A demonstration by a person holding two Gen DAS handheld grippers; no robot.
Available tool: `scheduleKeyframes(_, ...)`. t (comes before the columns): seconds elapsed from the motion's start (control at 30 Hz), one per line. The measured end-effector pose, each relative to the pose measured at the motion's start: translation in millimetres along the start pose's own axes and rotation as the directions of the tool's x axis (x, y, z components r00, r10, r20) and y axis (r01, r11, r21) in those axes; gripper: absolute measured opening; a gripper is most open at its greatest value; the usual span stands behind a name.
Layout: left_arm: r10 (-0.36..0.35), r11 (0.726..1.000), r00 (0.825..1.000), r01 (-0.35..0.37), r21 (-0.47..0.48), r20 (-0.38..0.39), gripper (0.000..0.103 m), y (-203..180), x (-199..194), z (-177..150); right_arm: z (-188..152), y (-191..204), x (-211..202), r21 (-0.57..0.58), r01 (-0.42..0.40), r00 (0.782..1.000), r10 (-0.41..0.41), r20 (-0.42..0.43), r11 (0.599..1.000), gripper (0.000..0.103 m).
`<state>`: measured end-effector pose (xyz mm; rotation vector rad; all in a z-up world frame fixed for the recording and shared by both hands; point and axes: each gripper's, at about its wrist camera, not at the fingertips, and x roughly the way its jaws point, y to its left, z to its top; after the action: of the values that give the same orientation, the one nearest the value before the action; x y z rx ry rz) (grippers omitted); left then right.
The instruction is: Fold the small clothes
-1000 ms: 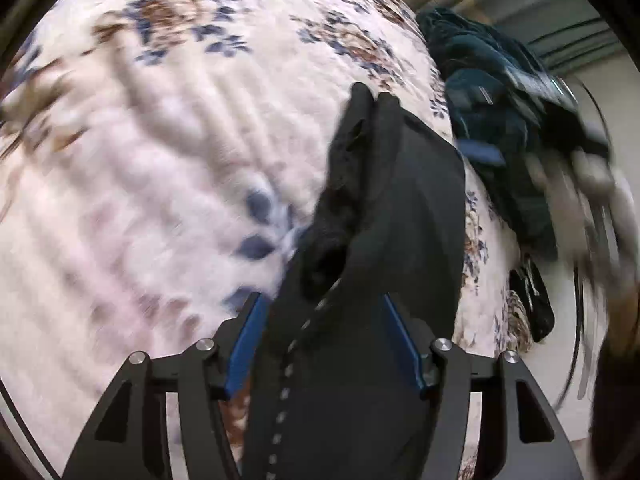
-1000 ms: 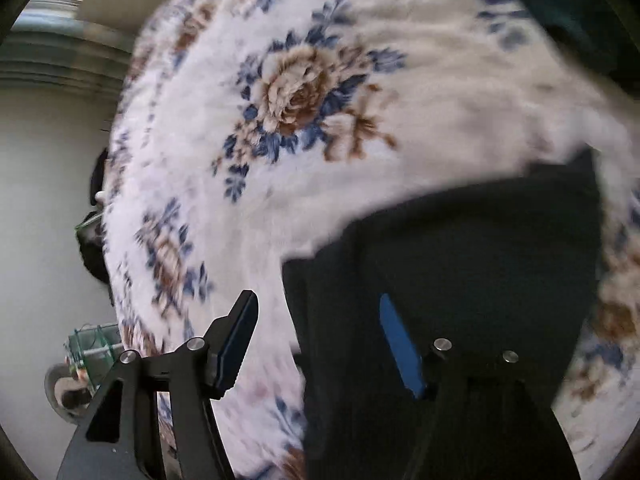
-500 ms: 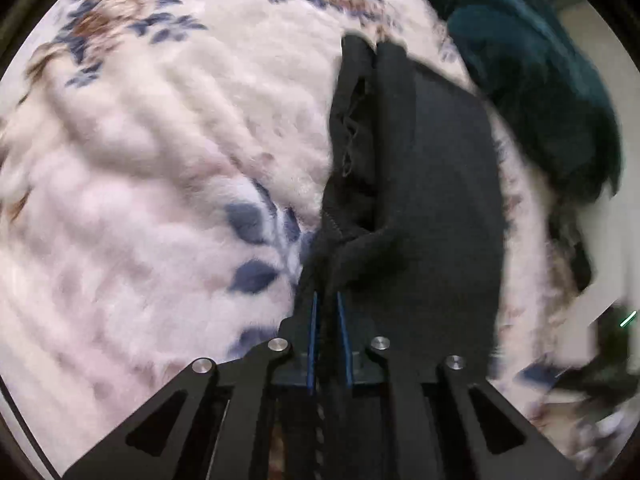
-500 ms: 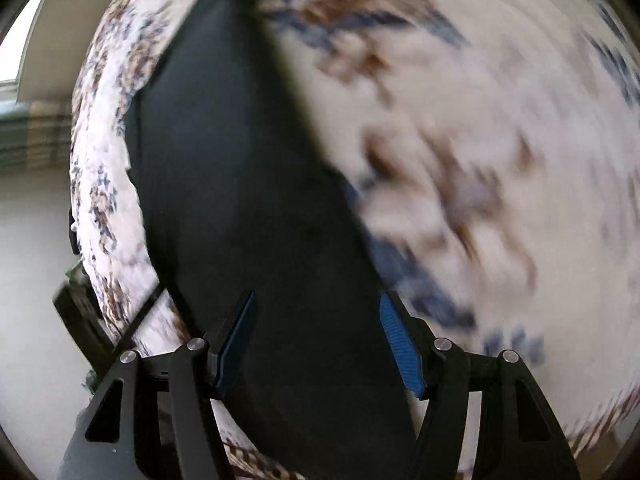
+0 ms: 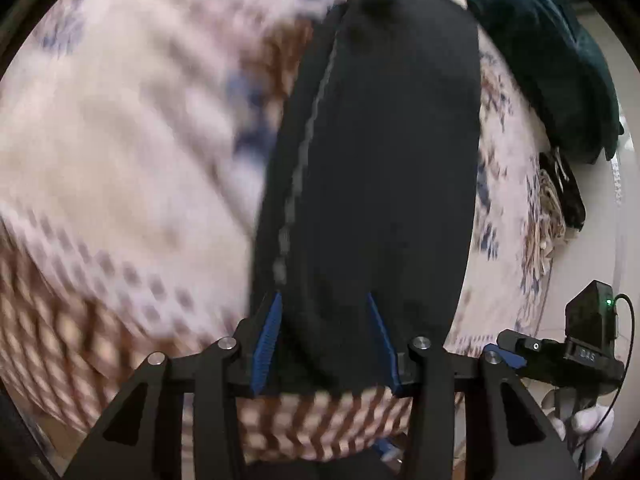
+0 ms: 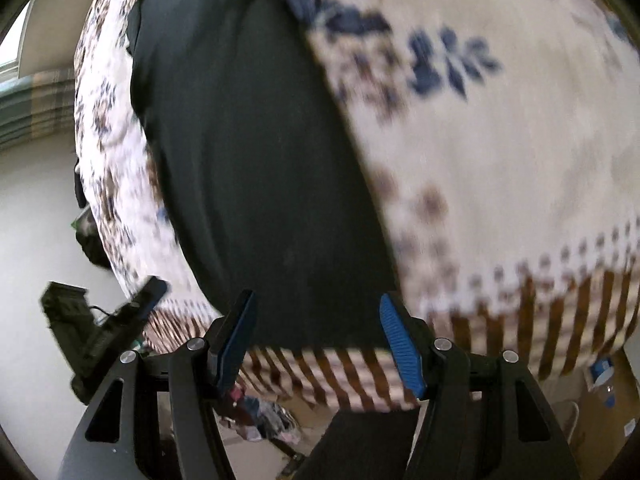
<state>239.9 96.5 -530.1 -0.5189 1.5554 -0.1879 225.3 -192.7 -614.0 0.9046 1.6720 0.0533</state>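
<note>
Left claw point(image 5: 324, 344) just reopened, released over black garment point(image 5: 384, 184) | right claw point(image 6: 320, 340) released | garment lies folded lengthwise on floral bed point(image 5: 120, 140) | cross-fold probably left
</note>
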Motion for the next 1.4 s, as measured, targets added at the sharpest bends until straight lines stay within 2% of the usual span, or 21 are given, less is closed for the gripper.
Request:
scheduleKeyframes(0.07,0.001,0.999,1.000,-0.001,-0.033,0.013,0.041,2.4,13.0,-16.0,-18.6,-4.6,8.6,-0.005,-0.002,1.000,0.002,-0.018,1.000,0.066)
scheduleKeyframes(0.17,0.033,0.999,0.999,-0.033,-0.006,0.031,0.041,-2.0,29.7,-29.2,-39.9,-19.3,20.8,0.006,0.022,0.999,-0.022,-0.029,1.000,0.066)
scheduleKeyframes(0.23,0.120,0.991,0.992,-0.122,0.058,0.051,0.041,-8.1,32.5,-38.1,-46.5,-26.3,25.2,0.008,0.035,0.999,-0.035,-0.026,0.999,0.066)
scheduleKeyframes(0.3,0.143,0.981,0.986,-0.153,0.121,0.087,0.041,-17.1,27.8,-48.3,-53.1,-34.1,26.8,0.009,0.041,0.999,-0.041,-0.027,0.999,0.066)
scheduleKeyframes(0.37,0.221,0.957,0.968,-0.238,0.165,0.119,0.041,-20.9,22.6,-62.2,-60.9,-37.8,26.6,-0.003,0.041,0.999,-0.041,-0.026,0.999,0.066)
scheduleKeyframes(0.43,0.261,0.953,0.955,-0.278,0.118,0.140,0.041,-12.0,15.9,-73.1,-66.8,-38.1,27.1,-0.018,0.043,0.999,-0.043,-0.031,0.999,0.066)
scheduleKeyframes(0.5,0.274,0.960,0.948,-0.280,0.015,0.159,0.041,4.7,5.2,-83.2,-67.3,-26.4,25.9,-0.071,0.032,0.999,-0.034,-0.026,0.997,0.066)
scheduleKeyframes(0.57,0.340,0.940,0.924,-0.336,-0.053,0.178,0.041,15.6,-3.6,-90.3,-66.9,-2.4,32.5,-0.149,0.024,0.999,-0.029,-0.031,0.989,0.066)
scheduleKeyframes(0.6,0.351,0.936,0.918,-0.343,-0.073,0.186,0.041,19.8,-6.3,-93.0,-69.4,15.2,40.7,-0.198,0.017,0.999,-0.025,-0.035,0.980,0.066)
scheduleKeyframes(0.67,0.418,0.907,0.889,-0.400,-0.127,0.187,0.041,26.7,-8.1,-97.5,-72.9,52.5,58.8,-0.299,0.015,0.999,-0.025,-0.031,0.954,0.066)
scheduleKeyframes(0.7,0.423,0.904,0.887,-0.401,-0.147,0.183,0.041,29.5,-7.2,-98.7,-75.4,70.6,68.8,-0.348,0.018,0.999,-0.029,-0.028,0.937,0.066)
scheduleKeyframes(0.77,0.418,0.904,0.892,-0.389,-0.178,0.174,0.041,33.1,-4.9,-100.2,-76.7,101.2,93.5,-0.409,-0.008,0.999,-0.009,-0.040,0.913,0.066)
scheduleKeyframes(0.9,0.380,0.916,0.903,-0.338,-0.216,0.198,0.041,41.4,-12.2,-109.5,-66.0,131.8,144.8,-0.435,-0.009,0.996,-0.028,-0.079,0.900,0.065)
scheduleKeyframes(0.93,0.362,0.922,0.908,-0.315,-0.226,0.210,0.041,41.1,-14.9,-110.7,-63.5,135.0,152.9,-0.448,-0.001,0.996,-0.037,-0.077,0.894,0.056)
scheduleKeyframes(0.97,0.336,0.929,0.916,-0.285,-0.235,0.221,0.041,42.0,-19.7,-111.4,-61.3,135.5,158.9,-0.455,0.032,0.997,-0.064,-0.054,0.890,0.034)
scheduleKeyframes(1.0,0.318,0.934,0.919,-0.263,-0.241,0.231,0.041,46.5,-26.0,-120.3,-58.1,133.5,161.5,-0.448,0.062,0.996,-0.084,-0.029,0.892,0.025)
scheduleKeyframes(1.07,0.265,0.947,0.929,-0.201,-0.250,0.258,0.041,45.4,-36.3,-119.1,-49.0,121.5,158.7,-0.385,0.056,0.998,-0.066,-0.013,0.921,0.009)
scheduleKeyframes(1.17,0.171,0.966,0.944,-0.105,-0.237,0.282,0.041,34.9,-37.2,-108.9,-35.2,93.7,148.7,-0.276,0.006,1.000,-0.013,-0.024,0.961,0.009)
scheduleKeyframes(1.23,0.111,0.974,0.954,-0.049,-0.220,0.278,0.041,27.7,-29.5,-103.2,-28.5,80.6,145.8,-0.232,-0.021,0.999,0.012,-0.037,0.972,0.009)
scheduleKeyframes(1.3,0.028,0.981,0.965,0.023,-0.194,0.259,0.041,21.7,-17.9,-95.5,-24.0,72.8,145.0,-0.214,-0.028,0.999,0.019,-0.048,0.976,0.007)
scheduleKeyframes(1.4,-0.032,0.985,0.974,0.069,-0.158,0.226,0.041,12.8,-0.1,-86.9,-22.7,69.7,147.2,-0.230,-0.025,0.998,0.013,-0.054,0.973,0.005)
